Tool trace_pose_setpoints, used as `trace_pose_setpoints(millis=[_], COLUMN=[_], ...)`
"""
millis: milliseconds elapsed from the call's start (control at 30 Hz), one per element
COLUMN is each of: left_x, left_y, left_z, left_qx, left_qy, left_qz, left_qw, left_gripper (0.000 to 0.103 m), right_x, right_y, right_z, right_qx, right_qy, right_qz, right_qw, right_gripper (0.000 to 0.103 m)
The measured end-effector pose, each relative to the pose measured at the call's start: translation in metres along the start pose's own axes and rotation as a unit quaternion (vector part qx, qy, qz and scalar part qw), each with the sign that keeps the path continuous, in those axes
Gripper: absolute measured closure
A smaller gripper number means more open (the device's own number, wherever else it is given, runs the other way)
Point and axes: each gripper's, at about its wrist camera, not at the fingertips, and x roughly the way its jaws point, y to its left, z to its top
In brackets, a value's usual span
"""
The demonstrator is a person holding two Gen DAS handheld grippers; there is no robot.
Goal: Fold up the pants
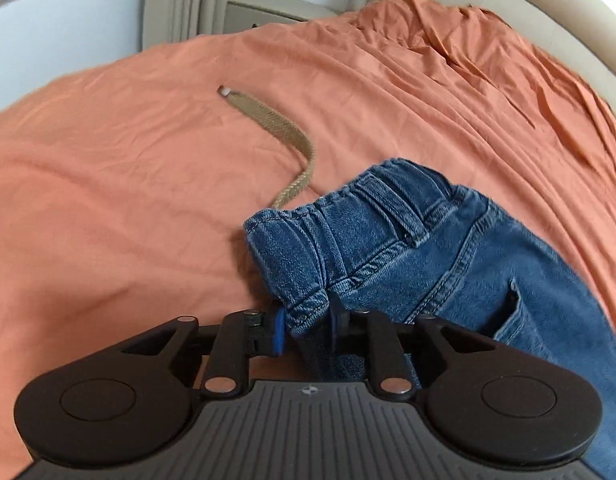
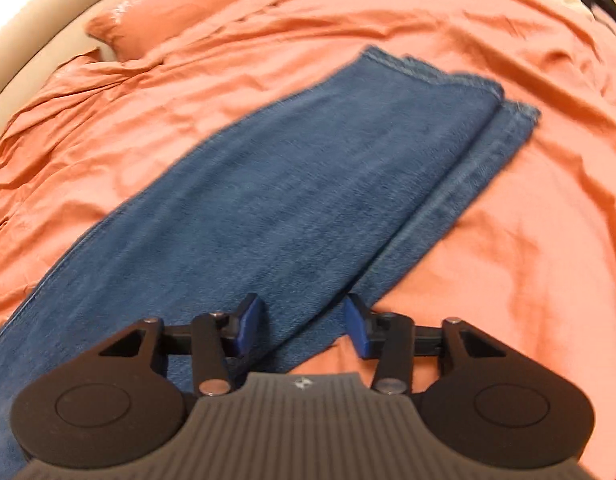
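Denim pants are lying on the orange bedsheet, long axis running away from the right gripper, whose parted jaws are straddling the leg edge; left gripper is pinching the waistband corner, drawstring trailing ahead.

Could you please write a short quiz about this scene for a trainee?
1. True or false: the left gripper pinches the waistband of the jeans.
2. What lies between the fingers of the right gripper? A) a pillow B) the leg part of the jeans C) nothing
3. Which colour is the bed sheet?

Key: 1 true. 2 B, though the pads do not press on it. 3 orange.
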Motion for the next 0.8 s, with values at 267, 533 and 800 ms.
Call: trace_pose_setpoints(millis=[267,533,800], left_x=[-0.052,-0.075,-0.051], left_y=[-0.014,-0.070,-0.102], left_z=[0.007,-0.003,-0.038], left_qx=[0.068,0.127,0.170], left_qy=[-0.052,-0.041,0.000], left_qz=[0.029,-0.031,-0.028], left_qw=[0.9959,0.9906,0.9851], left_gripper=[0.043,0.043,0.043], right_x=[-0.043,-0.049,0.005], right_y=[-0.039,-0.123,-0.175], right_z=[0.033,0.104,0.125], right_qx=[0.087,0.153,0.197], right_qy=[-0.049,-0.062,-0.030], right_qz=[0.064,0.059,0.071], right_qw=[0.993,0.984,0.977], right_gripper=[0.052,0.054,0.066])
